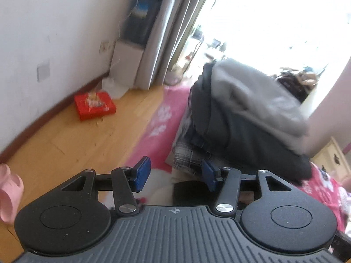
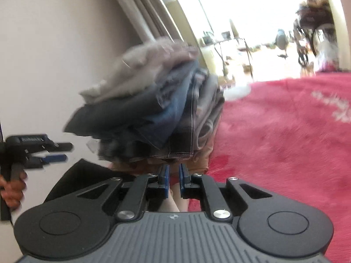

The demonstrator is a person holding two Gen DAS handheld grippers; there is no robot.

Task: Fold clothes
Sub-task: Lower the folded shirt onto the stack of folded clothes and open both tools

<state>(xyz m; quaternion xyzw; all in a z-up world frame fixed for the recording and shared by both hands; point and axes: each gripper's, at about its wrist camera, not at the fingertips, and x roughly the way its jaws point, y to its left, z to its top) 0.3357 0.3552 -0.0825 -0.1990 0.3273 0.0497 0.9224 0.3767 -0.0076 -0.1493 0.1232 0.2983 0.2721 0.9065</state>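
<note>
A stack of folded clothes [image 1: 241, 114] [image 2: 158, 109] sits on the pink bed cover [image 1: 158, 135] [image 2: 285, 142]: grey on top, dark and denim layers below, plaid at the bottom. My left gripper [image 1: 175, 174] is open with nothing between its blue pads, just short of the stack's plaid edge. It also shows at the left of the right wrist view as the left gripper [image 2: 64, 152], held by a hand [image 2: 13, 188]. My right gripper [image 2: 174, 178] is nearly closed, only a thin slit between the pads, empty, close under the stack's front edge. A black cloth [image 1: 188, 192] [image 2: 83, 179] lies below the stack.
A red box [image 1: 94, 106] lies on the wooden floor by the white wall. A pink slipper [image 1: 8, 195] is at the left edge. Grey curtains [image 1: 166, 32] hang beside a bright window. A pale cabinet [image 1: 331, 157] stands at the right past the bed.
</note>
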